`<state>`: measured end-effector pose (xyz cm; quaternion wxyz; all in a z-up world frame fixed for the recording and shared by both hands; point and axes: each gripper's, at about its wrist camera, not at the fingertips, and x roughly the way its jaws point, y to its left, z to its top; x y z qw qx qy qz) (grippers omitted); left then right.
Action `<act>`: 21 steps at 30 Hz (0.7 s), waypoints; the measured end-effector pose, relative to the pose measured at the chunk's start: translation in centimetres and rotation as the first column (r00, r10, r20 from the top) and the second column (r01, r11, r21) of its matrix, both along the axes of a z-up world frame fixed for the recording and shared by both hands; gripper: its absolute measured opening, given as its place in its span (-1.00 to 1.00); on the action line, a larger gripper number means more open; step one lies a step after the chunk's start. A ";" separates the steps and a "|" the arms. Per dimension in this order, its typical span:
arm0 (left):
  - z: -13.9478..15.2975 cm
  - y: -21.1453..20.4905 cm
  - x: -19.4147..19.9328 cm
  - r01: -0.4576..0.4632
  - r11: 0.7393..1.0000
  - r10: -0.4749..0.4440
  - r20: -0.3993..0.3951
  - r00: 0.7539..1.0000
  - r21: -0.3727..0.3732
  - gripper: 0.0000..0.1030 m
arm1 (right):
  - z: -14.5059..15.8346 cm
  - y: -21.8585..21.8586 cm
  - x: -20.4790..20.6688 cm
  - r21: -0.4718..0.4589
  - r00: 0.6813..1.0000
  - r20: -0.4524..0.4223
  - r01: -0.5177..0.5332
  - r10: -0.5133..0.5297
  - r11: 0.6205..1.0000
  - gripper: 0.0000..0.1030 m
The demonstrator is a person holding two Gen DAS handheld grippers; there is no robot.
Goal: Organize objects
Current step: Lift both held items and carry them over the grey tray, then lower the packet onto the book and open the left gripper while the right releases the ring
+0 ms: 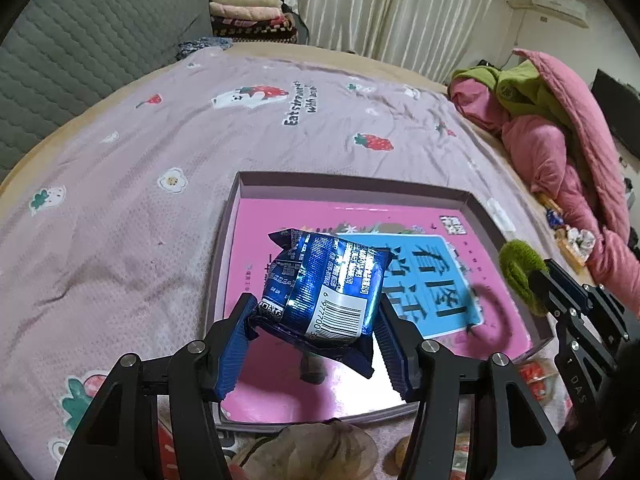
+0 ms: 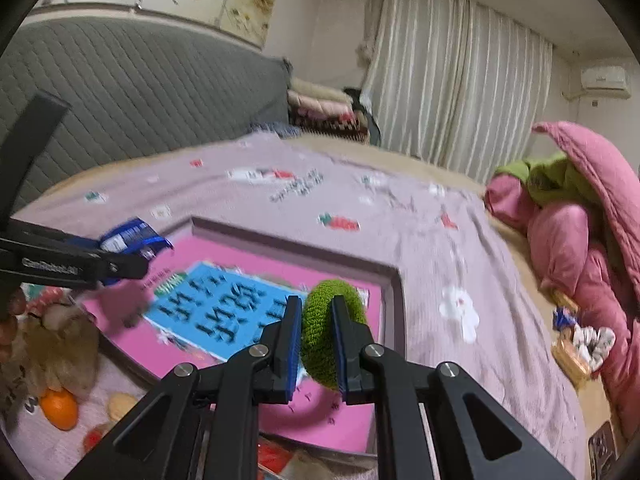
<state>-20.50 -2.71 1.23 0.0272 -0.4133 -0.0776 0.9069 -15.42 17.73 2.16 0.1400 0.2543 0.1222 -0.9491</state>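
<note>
My left gripper (image 1: 316, 312) is shut on a shiny blue snack packet (image 1: 324, 284) and holds it above the pink-bottomed box (image 1: 344, 186) on the bed. My right gripper (image 2: 316, 320) is shut on a green fuzzy ring (image 2: 320, 336) and holds it over the box's right part (image 2: 394, 300). In the left wrist view the right gripper (image 1: 560, 292) and the green ring (image 1: 520, 272) show at the box's right edge. In the right wrist view the left gripper (image 2: 120, 268) with the packet (image 2: 132, 238) shows at the left.
The box lies on a lilac strawberry-print bedsheet (image 1: 160, 160). An orange (image 2: 59, 408), a thin plastic bag (image 1: 320, 452) and small snacks lie at the near edge. Pink and green bedding (image 1: 560, 128) is piled at the right. A grey headboard (image 1: 80, 40) stands at the back left.
</note>
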 end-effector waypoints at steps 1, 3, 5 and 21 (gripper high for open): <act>-0.2 0.1 -0.1 -0.001 1.000 0.001 0.003 1.000 -0.004 0.16 | -0.3 0.1 -0.2 0.003 1.000 0.021 0.007 -0.007 1.000 -0.71; -0.6 0.2 -0.3 0.000 1.000 0.000 0.018 1.000 -0.005 0.16 | -0.9 0.3 -0.5 -0.004 0.998 0.062 0.011 -0.011 1.000 -0.71; -1.2 0.4 -0.5 0.001 1.000 -0.001 0.032 0.999 -0.015 0.16 | -1.3 0.5 -0.8 -0.026 0.995 0.098 0.009 -0.007 1.000 -0.71; -2.7 0.6 -1.0 0.001 1.000 0.001 0.081 0.997 -0.014 0.16 | -2.8 0.2 -1.4 -0.098 0.977 0.210 -0.009 0.030 0.995 -0.71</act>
